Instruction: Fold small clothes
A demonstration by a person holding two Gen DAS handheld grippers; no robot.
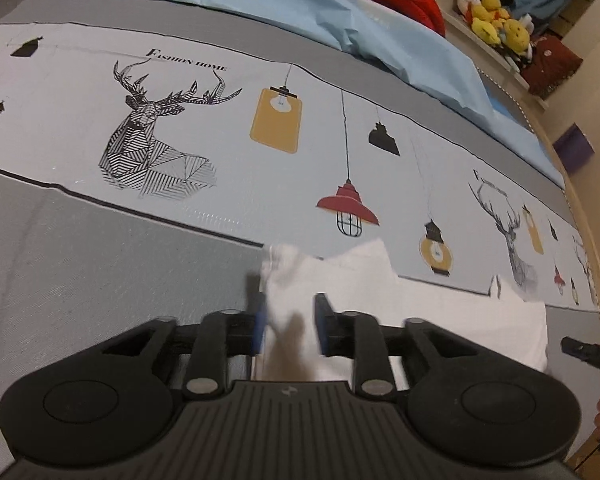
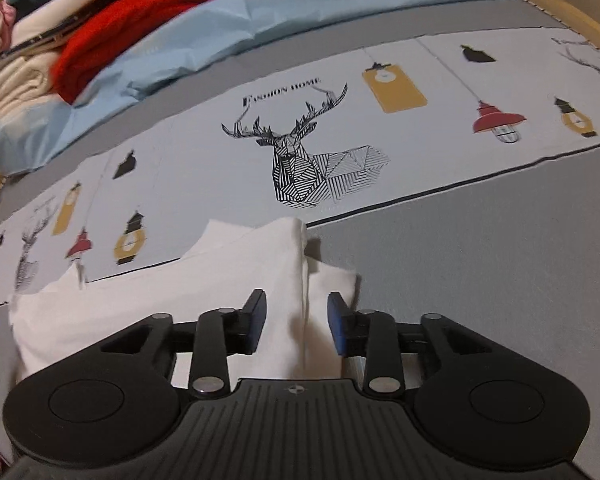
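Lying across the near grey band of the bedsheet [image 1: 100,264], the white garment [image 1: 440,320] looks already folded over on itself, its far edge just reaching the printed strip of deer and lanterns. The left gripper [image 1: 288,322] stands partly parted over one end of it, its blue pads apart with loose white cloth bunched between them; the pads do not look to press on it, though blur hides any contact. The right gripper [image 2: 296,320] stands over the other end in the same way, jaws narrowly apart astride a ridge of the white garment [image 2: 160,300], pads clear of the cloth on both sides. Neither gripper appears to hold anything.

The risk now is in pulling away. Cloth standing up between the pads may catch on a pad as a gripper lifts, dragging the fold open or skewing the edge. At the right end a small flap [image 2: 336,284] already sticks out beside the main fold and could slip further if brushed. The light blue quilt [image 2: 140,64] and red clothing [image 2: 140,12] lie well apart behind and seem no hindrance.
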